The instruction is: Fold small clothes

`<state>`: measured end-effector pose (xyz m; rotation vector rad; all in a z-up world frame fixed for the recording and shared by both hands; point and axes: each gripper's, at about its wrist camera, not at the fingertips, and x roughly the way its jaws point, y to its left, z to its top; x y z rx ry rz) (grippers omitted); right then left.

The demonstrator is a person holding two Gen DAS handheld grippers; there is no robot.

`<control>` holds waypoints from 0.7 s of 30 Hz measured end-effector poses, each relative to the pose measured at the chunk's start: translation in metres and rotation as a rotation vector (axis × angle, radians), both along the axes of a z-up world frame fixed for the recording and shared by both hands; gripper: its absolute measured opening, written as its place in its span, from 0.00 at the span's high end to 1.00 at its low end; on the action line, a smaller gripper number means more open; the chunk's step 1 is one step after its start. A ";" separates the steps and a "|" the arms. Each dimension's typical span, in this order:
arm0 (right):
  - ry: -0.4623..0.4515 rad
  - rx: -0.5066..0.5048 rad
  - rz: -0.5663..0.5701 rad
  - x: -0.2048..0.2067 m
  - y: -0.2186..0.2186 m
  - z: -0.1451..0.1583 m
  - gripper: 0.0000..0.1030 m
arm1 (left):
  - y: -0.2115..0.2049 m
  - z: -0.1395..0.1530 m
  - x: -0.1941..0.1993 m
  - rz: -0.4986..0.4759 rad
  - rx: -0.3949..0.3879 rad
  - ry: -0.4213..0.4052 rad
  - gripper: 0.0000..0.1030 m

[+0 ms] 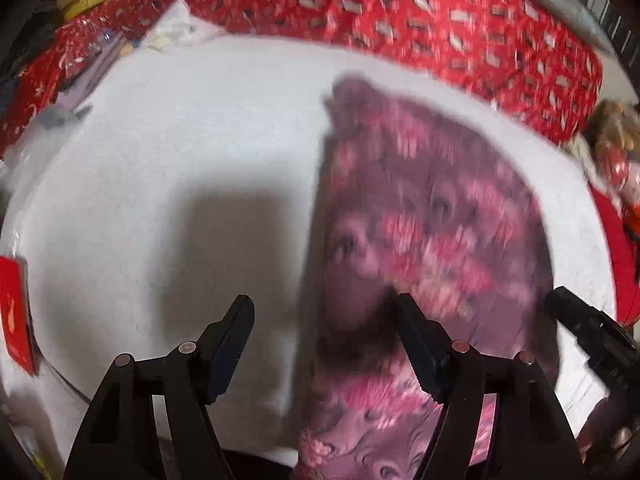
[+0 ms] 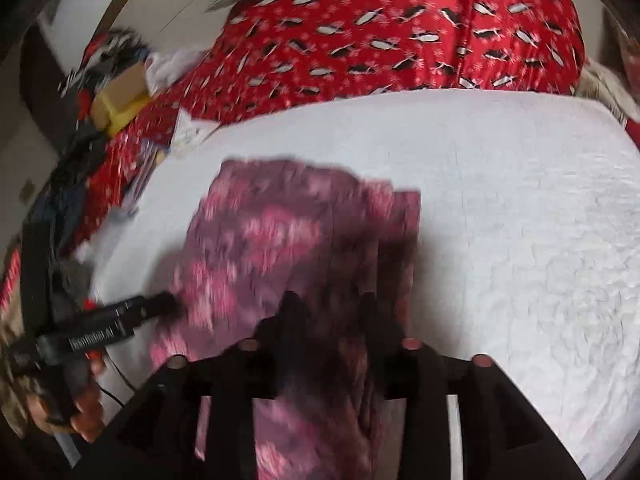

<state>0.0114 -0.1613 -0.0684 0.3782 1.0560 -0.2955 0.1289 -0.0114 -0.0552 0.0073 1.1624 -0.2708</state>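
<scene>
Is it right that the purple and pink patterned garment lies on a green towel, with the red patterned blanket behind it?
Not quite: the garment lies on a white towel, not green, as the right wrist view shows. The red patterned blanket is indeed behind it.

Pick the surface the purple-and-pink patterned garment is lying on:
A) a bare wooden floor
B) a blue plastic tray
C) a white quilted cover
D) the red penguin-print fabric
C: in both wrist views the garment lies on the white quilted cover, while the red penguin-print fabric lies beyond it, past the cover's far edge.
</scene>
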 end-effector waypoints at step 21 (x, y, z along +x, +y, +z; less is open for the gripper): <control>0.061 -0.210 -0.050 -0.077 0.051 0.047 0.28 | -0.006 0.052 -0.113 -0.078 0.130 -0.219 0.31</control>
